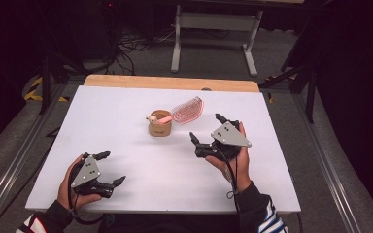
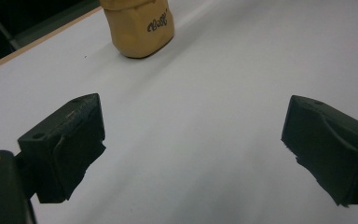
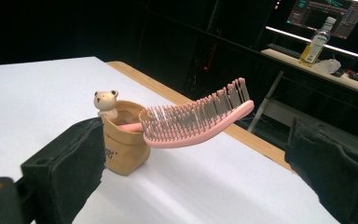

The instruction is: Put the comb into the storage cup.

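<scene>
since the pink hairbrush (image 3: 200, 116) stands handle-down in the small tan holder (image 1: 160, 127) near the middle of the white table (image 1: 102, 121), its bristled head leans out over the rim. it looks light, stiff and smooth-backed; grip the bare spine edge, not the flexing bristles. the holder looks light and may tip. right gripper (image 1: 209, 133), nearby, is spread wide and empty; left gripper (image 1: 112, 170), well apart, likewise.

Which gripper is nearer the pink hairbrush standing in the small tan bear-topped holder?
Right. The right gripper sits open just right of the pink hairbrush and its tan holder. The left gripper, also open, is near the table's front-left edge, farther away.
</scene>
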`<state>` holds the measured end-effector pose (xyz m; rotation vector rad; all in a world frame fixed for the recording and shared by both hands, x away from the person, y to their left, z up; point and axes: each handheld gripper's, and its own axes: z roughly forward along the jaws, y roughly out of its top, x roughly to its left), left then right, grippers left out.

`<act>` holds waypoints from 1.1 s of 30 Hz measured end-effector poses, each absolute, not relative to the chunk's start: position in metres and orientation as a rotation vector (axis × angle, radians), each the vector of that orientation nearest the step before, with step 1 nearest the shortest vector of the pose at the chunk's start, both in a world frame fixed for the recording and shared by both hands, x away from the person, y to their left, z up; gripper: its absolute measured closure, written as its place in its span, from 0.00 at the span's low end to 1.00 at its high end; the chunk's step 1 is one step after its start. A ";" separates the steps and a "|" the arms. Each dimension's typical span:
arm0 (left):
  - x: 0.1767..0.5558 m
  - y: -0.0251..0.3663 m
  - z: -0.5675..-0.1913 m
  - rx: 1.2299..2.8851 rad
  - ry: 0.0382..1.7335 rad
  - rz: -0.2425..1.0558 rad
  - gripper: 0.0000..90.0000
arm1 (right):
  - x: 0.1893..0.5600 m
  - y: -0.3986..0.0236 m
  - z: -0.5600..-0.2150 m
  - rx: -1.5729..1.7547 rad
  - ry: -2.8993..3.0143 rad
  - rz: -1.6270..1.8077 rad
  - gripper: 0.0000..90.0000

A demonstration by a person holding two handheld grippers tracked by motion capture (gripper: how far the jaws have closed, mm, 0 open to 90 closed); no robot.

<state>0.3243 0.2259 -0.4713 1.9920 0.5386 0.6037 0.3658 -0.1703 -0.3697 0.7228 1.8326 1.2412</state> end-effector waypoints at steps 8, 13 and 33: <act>0.324 0.226 -0.471 1.985 0.540 0.607 0.08 | 0.359 -0.173 -0.374 0.697 1.844 1.230 0.06; 0.324 0.226 -0.471 1.985 0.540 0.606 0.08 | 0.355 -0.175 -0.378 0.683 1.863 1.220 0.06; 0.324 0.225 -0.472 1.990 0.540 0.609 0.08 | 0.341 -0.192 -0.400 0.616 1.916 1.216 0.06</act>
